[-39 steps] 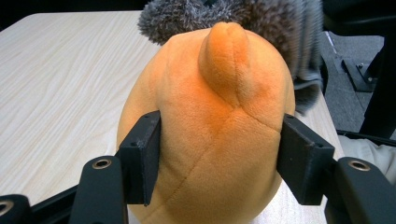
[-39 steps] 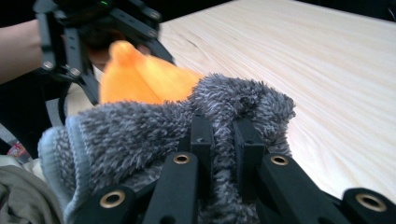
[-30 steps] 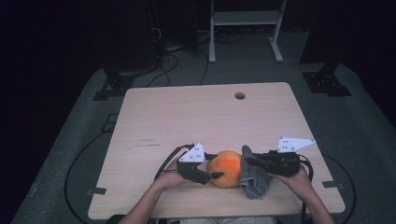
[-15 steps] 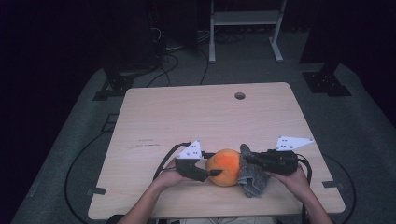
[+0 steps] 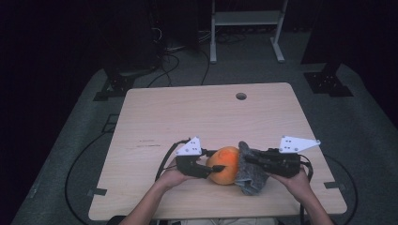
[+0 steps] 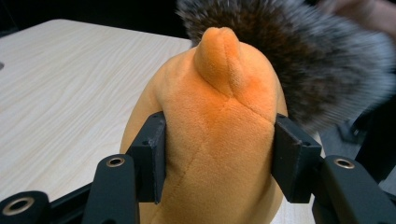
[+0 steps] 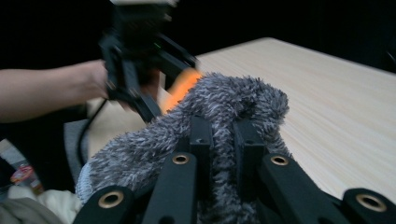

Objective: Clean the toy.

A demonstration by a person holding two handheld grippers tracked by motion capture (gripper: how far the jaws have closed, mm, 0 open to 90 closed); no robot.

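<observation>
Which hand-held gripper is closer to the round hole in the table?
Right. The right hand-held gripper sits almost straight below the hole; the left hand-held gripper, clamping the orange plush, sits farther to the hole's left.

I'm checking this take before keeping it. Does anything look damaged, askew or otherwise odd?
Nothing looks damaged. The round orange plush toy is visibly squeezed between the left gripper, whose jaws have just been closing. The right gripper pinches the grey shaggy fur piece beside it. The wooden table looks tidy.
</observation>
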